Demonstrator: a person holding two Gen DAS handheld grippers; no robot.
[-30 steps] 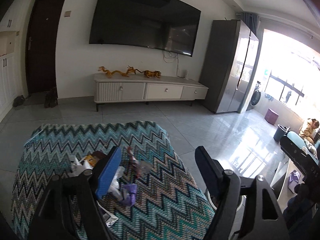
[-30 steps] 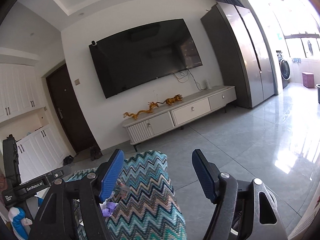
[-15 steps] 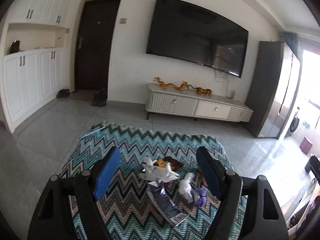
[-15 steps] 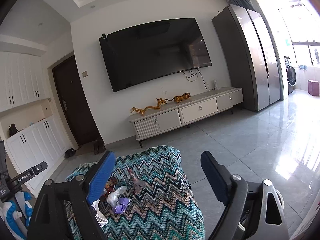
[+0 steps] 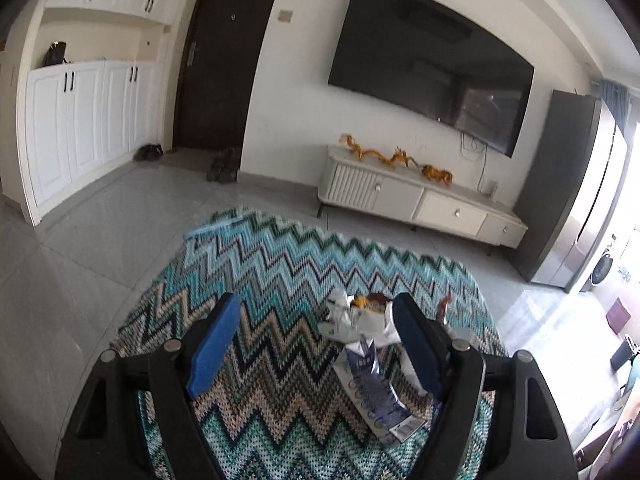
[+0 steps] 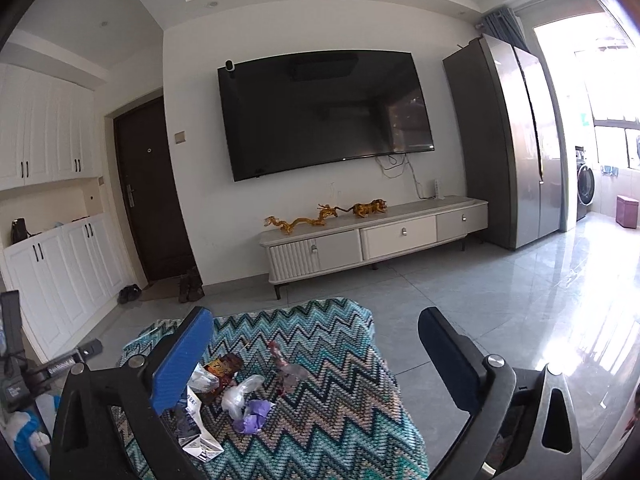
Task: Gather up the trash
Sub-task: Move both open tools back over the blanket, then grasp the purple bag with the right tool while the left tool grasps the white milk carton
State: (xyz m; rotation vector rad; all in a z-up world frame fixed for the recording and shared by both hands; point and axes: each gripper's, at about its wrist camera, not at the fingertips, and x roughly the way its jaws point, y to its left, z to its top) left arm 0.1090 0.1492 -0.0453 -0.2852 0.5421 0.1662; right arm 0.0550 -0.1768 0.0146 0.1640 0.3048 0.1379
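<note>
**A:** Why is your right claw still widening with nothing in it?

**B:** To straddle the trash heap on the zigzag-covered counter. Your left claw hangs open too, wrappers just inside its right finger.

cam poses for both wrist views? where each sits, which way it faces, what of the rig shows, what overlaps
Left wrist: on the left gripper, angled down over the zigzag cloth at the trash pile, TV wall behind; both its fingers show, open, nothing gripped.
Right wrist: on the right gripper, near level, facing the TV and cabinet; its fingers show, jaws opening, nothing between; the left gripper's body shows at the left edge.
Shared: cloth, trash pile, TV, cabinet, door, fridge.
</note>
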